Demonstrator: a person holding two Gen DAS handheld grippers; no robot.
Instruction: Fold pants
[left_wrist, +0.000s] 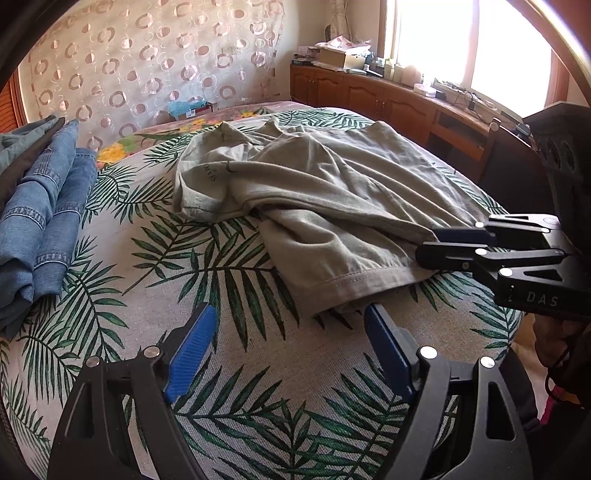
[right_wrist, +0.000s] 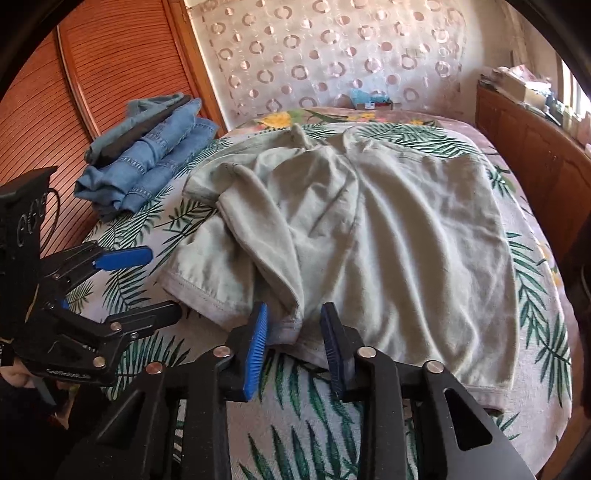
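Note:
A pale grey-green pair of pants (left_wrist: 317, 192) lies crumpled on the bed, one leg folded over the other, its hemmed cuffs toward me; it also shows in the right wrist view (right_wrist: 388, 236). My left gripper (left_wrist: 291, 332) is open and empty, just short of the near cuff (left_wrist: 362, 284). My right gripper (right_wrist: 295, 325) is open, its fingers on either side of a cuff edge (right_wrist: 291, 328), low on the bed. In the left wrist view the right gripper (left_wrist: 432, 243) sits at the garment's right edge.
A leaf-print bedspread (left_wrist: 229, 369) covers the bed. Folded blue jeans (left_wrist: 40, 221) are stacked at the left edge, also in the right wrist view (right_wrist: 147, 151). A wooden cabinet (left_wrist: 388, 99) with clutter runs along the right under a window. A louvered wooden door (right_wrist: 74, 81) stands left.

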